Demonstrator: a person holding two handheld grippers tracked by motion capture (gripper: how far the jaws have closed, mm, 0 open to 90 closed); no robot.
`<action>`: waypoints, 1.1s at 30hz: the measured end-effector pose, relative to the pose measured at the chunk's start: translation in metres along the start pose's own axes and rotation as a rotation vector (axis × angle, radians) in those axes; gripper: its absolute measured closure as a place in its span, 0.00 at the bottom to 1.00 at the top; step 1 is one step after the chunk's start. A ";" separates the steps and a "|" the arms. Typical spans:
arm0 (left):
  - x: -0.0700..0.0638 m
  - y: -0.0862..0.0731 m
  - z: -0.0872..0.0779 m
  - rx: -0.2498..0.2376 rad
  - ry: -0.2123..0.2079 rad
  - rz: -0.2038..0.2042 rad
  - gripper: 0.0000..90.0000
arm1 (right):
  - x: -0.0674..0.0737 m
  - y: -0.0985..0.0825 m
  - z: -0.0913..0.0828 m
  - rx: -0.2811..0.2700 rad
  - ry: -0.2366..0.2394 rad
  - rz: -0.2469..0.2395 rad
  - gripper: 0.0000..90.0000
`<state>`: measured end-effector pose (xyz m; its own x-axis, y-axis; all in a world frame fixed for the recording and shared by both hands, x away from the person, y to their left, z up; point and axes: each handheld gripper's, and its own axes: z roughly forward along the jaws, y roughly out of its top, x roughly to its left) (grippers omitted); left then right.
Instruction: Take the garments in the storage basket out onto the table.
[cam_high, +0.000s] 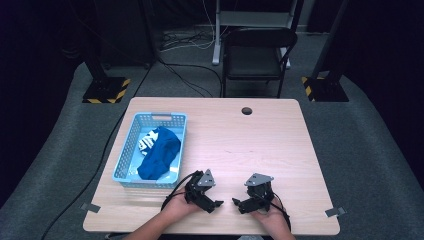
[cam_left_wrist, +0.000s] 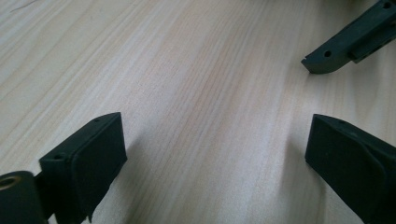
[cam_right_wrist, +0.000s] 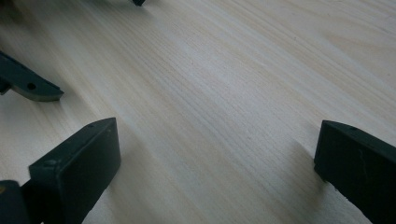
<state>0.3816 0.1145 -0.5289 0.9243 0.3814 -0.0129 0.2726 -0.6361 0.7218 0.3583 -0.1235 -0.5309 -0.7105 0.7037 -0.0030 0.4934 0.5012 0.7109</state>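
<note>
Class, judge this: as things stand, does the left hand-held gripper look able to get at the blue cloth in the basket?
Probably yes. The left hand-held gripper is open and empty, the basket lies just beyond it, and the blue cloth lies uncovered on top.

lit table (cam_high: 260, 145), dark surroundings (soft close-ups)

Bare table (cam_high: 250, 145) ahead of both tongs; blue basket (cam_high: 129, 150) at left.
</note>
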 end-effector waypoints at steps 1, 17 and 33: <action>0.000 0.001 -0.001 0.004 -0.004 -0.002 0.07 | 0.000 0.000 0.000 0.000 0.000 0.000 0.00; -0.012 0.014 -0.020 -0.063 -0.017 0.017 0.07 | 0.000 0.000 0.000 0.000 0.000 0.000 0.00; -0.011 0.021 -0.037 -0.096 -0.024 0.005 0.07 | 0.000 0.000 0.000 0.000 0.000 0.000 0.00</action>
<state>0.3669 0.1215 -0.4882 0.9321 0.3615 -0.0242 0.2416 -0.5704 0.7851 0.3583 -0.1235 -0.5309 -0.7105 0.7037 -0.0027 0.4937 0.5011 0.7107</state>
